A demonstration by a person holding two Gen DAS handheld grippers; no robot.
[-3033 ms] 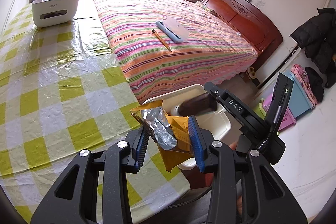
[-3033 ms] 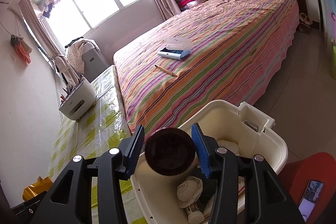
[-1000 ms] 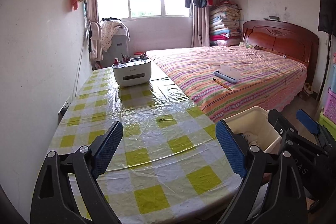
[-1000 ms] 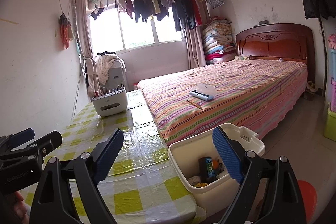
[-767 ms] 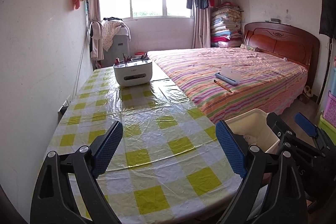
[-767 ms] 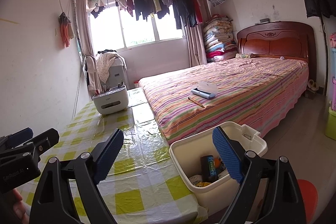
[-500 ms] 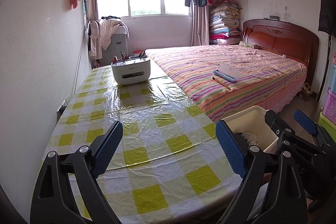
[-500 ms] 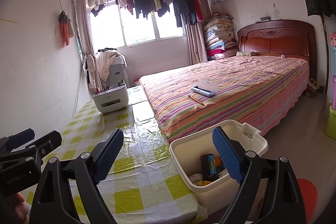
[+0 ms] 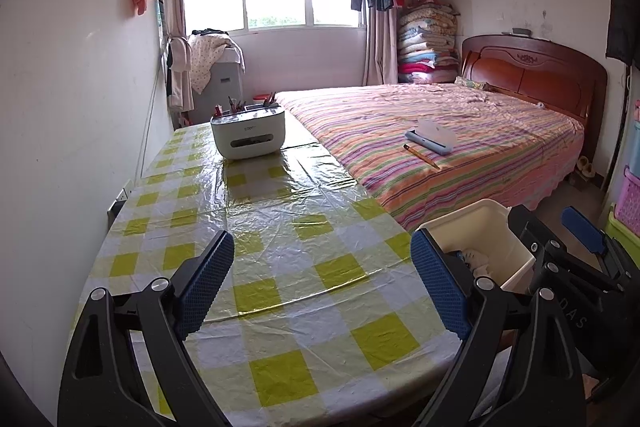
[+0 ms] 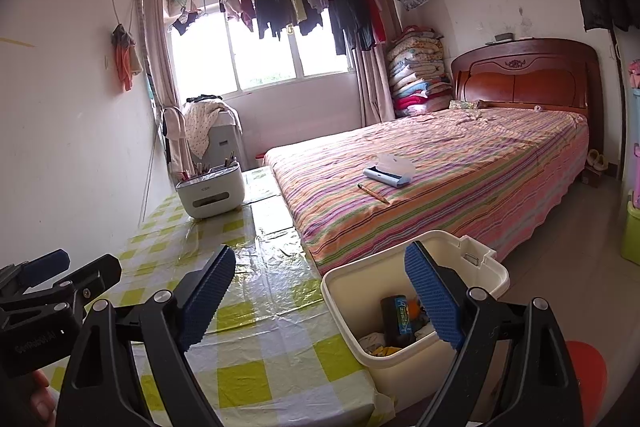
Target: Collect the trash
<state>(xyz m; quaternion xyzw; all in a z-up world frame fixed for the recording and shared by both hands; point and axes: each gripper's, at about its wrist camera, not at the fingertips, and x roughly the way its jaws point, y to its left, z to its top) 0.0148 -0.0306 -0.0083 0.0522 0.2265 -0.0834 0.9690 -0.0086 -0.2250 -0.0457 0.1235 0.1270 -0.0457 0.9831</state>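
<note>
left gripper [image 9: 322,291]: spread, empty | right gripper [image 10: 316,297]: spread, empty | trash [image 10: 394,323]: in bin [image 10: 400,363], apparently below right gripper

The table [image 9: 304,239] with the yellow and white checked cloth is bare across its near and middle parts, so a gripper can pass there. At the far end a white box with pens [image 9: 248,137] stands in the way. The wall [image 9: 72,107] runs close along the left side of the table. The bed [image 9: 440,131] sits right against the right side, with a pencil [image 9: 420,155] and a blue case [image 9: 430,139] lying on it. A cream bin [image 10: 412,307] stands at the table's near right corner. Its top is open, and there is room above the trash inside. The floor [image 10: 568,255] past the bin is bare.
</note>
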